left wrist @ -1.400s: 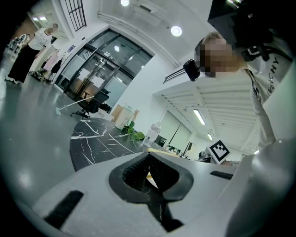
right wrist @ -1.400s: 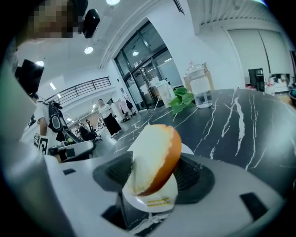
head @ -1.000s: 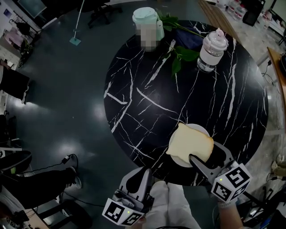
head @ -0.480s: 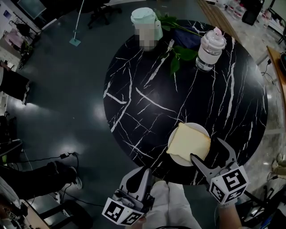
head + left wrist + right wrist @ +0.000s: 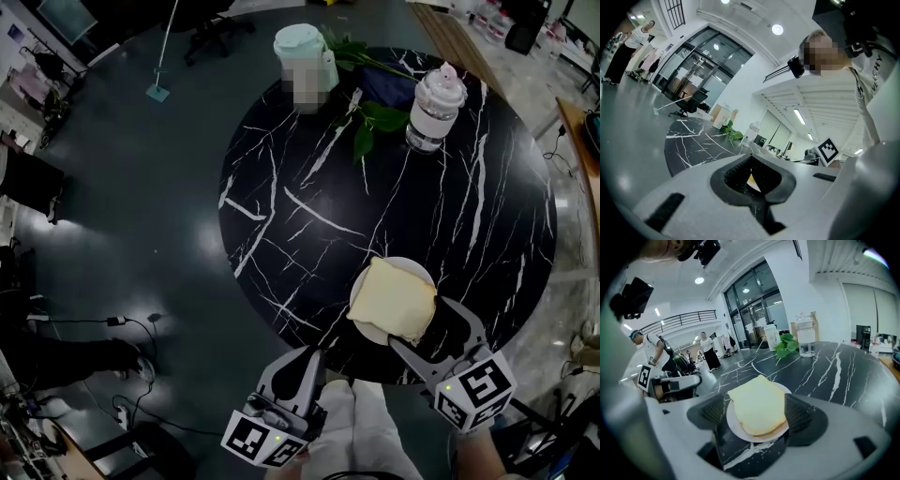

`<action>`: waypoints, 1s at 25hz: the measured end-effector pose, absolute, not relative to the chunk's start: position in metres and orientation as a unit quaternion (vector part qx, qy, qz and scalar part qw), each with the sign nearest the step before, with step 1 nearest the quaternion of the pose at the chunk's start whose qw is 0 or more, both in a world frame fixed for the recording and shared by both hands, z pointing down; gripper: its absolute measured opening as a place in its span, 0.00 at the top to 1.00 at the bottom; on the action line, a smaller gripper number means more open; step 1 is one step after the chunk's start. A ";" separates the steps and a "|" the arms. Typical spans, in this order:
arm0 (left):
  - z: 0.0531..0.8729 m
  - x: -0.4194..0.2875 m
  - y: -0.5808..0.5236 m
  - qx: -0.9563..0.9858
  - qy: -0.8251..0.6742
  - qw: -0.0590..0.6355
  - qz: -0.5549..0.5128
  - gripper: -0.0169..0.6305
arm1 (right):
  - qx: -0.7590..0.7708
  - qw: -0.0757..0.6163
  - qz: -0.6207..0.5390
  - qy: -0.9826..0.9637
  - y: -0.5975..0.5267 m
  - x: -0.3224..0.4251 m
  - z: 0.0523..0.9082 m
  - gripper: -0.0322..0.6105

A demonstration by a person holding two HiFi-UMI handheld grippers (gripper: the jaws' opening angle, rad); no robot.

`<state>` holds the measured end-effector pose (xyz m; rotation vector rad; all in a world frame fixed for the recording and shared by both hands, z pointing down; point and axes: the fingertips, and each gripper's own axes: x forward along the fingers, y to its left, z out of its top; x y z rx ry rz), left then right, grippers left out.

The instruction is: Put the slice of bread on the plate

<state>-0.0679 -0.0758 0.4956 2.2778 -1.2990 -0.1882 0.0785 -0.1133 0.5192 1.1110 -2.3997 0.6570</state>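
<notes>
Bread (image 5: 392, 300) rests on plate (image 5: 734, 424), right claw (image 5: 420, 323) gaping just beside, left claw (image 5: 305, 356) closed, jar (image 5: 431, 111) and leaves (image 5: 375, 120) beyond.

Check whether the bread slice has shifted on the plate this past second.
Yes, slightly: the right corner of the bread slice drew leftward, in toward the plate rim.

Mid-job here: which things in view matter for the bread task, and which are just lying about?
Job: slice of bread, lying on the white plate; right gripper, open, jaws flanking the bread.
Lying about: mint-green jug, lidded glass jar, leafy stems.
</notes>
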 end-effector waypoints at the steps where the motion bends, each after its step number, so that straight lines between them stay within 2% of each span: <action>1: 0.496 -0.065 -0.076 0.840 -0.475 0.253 -0.067 0.96 | 0.397 0.204 0.238 -0.863 -0.111 0.077 0.517 0.37; 10: 0.479 -0.030 -0.077 0.866 -0.433 0.241 -0.061 0.96 | 0.371 0.192 0.231 -0.879 -0.086 0.068 0.496 0.39; 11: 0.476 -0.026 -0.076 0.869 -0.428 0.240 -0.060 0.96 | 0.370 0.188 0.228 -0.881 -0.084 0.067 0.492 0.43; 13: 0.470 -0.018 -0.076 0.875 -0.418 0.237 -0.060 0.96 | 0.371 0.177 0.224 -0.884 -0.080 0.068 0.482 0.68; 15: 0.464 -0.011 -0.075 0.879 -0.410 0.236 -0.059 0.96 | 0.370 0.171 0.221 -0.886 -0.075 0.067 0.473 0.85; 17: 0.458 -0.005 -0.074 0.883 -0.403 0.234 -0.058 0.96 | 0.368 0.171 0.218 -0.888 -0.069 0.067 0.466 0.89; 25: 0.422 0.019 -0.066 0.907 -0.368 0.198 -0.050 0.96 | 0.387 0.138 0.217 -0.885 -0.056 0.071 0.432 0.93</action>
